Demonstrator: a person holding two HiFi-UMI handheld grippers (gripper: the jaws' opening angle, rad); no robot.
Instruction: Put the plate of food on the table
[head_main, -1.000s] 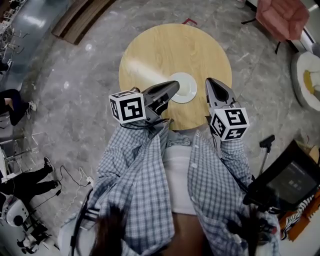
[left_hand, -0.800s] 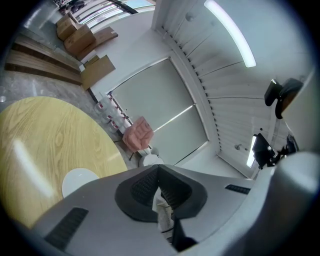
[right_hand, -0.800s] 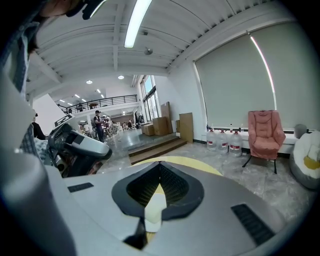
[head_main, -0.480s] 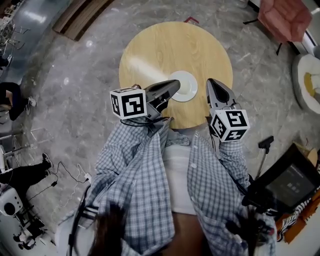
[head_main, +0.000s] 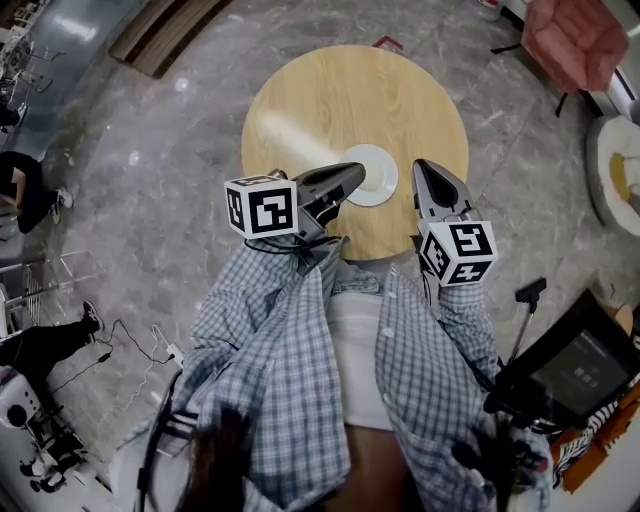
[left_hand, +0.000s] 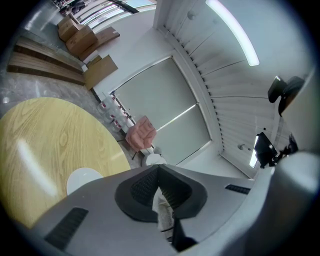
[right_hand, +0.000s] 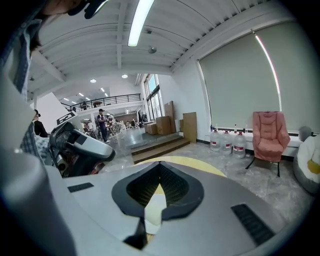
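**Grippers shut and empty; a nudge to the plate is the risk**

Left gripper (head_main: 352, 173) has its jaws pressed together on nothing, and its own view shows the tips meeting with only background behind them. Right gripper (head_main: 420, 166) is likewise shut and carries nothing. The white plate (head_main: 372, 176) lies just ahead of the left tips and to the left of the right ones. It rests flat on the round wooden table (head_main: 340, 95), towards the side nearest the grippers. I can make out no food on it.

From above, the left tips overlap the plate's near rim, though I cannot tell whether they touch. A sideways or dragging move there could push the plate across the smooth wood. A catch under the rim could tip it.
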